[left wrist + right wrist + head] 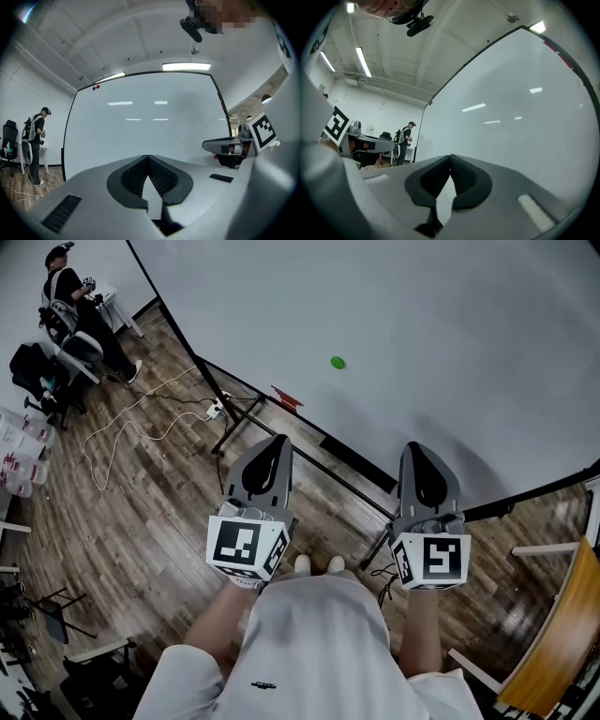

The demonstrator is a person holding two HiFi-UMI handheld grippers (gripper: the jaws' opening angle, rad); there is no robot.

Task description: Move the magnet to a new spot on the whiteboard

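Note:
A small green magnet (337,362) sticks to the big whiteboard (422,352), well ahead of both grippers. My left gripper (278,440) and right gripper (417,447) are held side by side in front of the board, apart from it. In the left gripper view the left gripper (148,157) is shut with nothing between the pads, facing the whiteboard (150,126). The right gripper (450,157) is shut and empty too, beside the whiteboard (515,108). The green magnet is not visible in either gripper view.
A red object (287,397) lies on the board's lower ledge. Small red and blue magnets (95,87) sit at the board's top left corner. A white cable (122,432) snakes over the wooden floor. Another person (80,306) stands far left by chairs. A wooden table edge (562,634) is at right.

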